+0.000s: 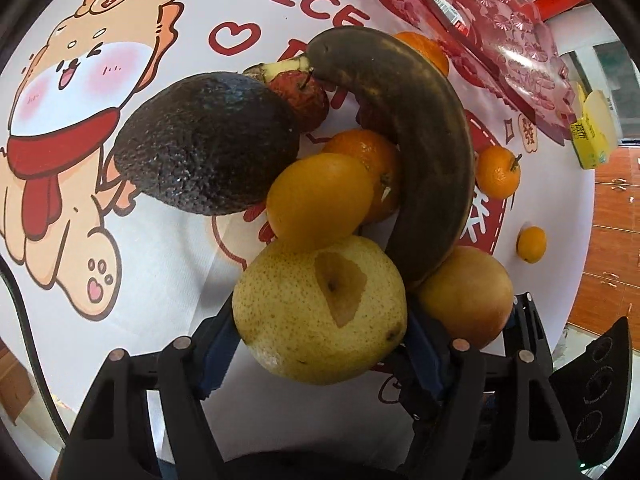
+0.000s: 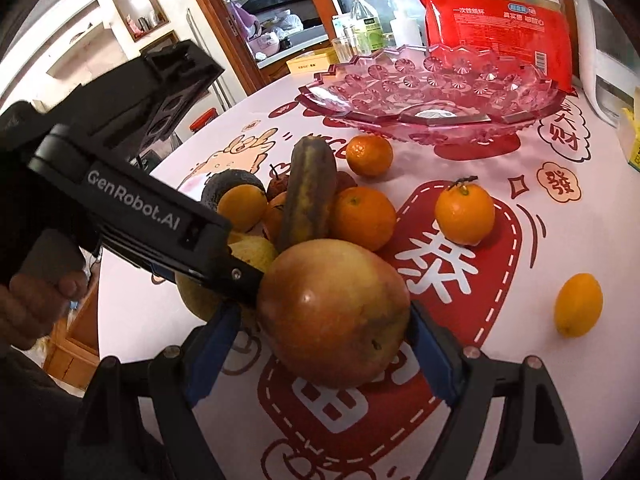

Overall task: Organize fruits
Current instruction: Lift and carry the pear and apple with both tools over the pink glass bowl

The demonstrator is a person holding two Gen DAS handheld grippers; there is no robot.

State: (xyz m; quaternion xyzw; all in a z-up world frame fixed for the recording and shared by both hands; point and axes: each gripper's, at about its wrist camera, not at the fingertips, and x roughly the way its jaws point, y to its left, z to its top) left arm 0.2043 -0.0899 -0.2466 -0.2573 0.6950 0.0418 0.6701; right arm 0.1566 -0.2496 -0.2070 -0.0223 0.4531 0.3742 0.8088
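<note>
So both claws are down in the fruit pile at once. The left claw has its blue pads on either side of the yellow pear, snug against it as far as I can tell, so I'd call that a grip. The right claw is spread about as wide as the reddish pear and has it pinched between its pads, also looks held. The two pears sit side by side, touching or nearly so, at the near edge of the heap. Everything else is stacked just past them: the overripe brown banana curves over the right-hand side of the pile with its tip coming down right between the two pears, an orange rests against the top of the yellow pear, and the avocado lies off to the left with its long axis running roughly left to right. What matters for the next move, I reckon, is where the pink glass bowl is: from the right wrist view it's straight ahead and a bit to the right, well beyond the pile, empty as far as I can see, with a loose mandarin and a small lemon on the counter off to that side. So the right claw looks nearer with the clearer line to it. My guess is lifting either pear straight up first is the safe bet, since the banana and orange lean on them and could roll.
</note>
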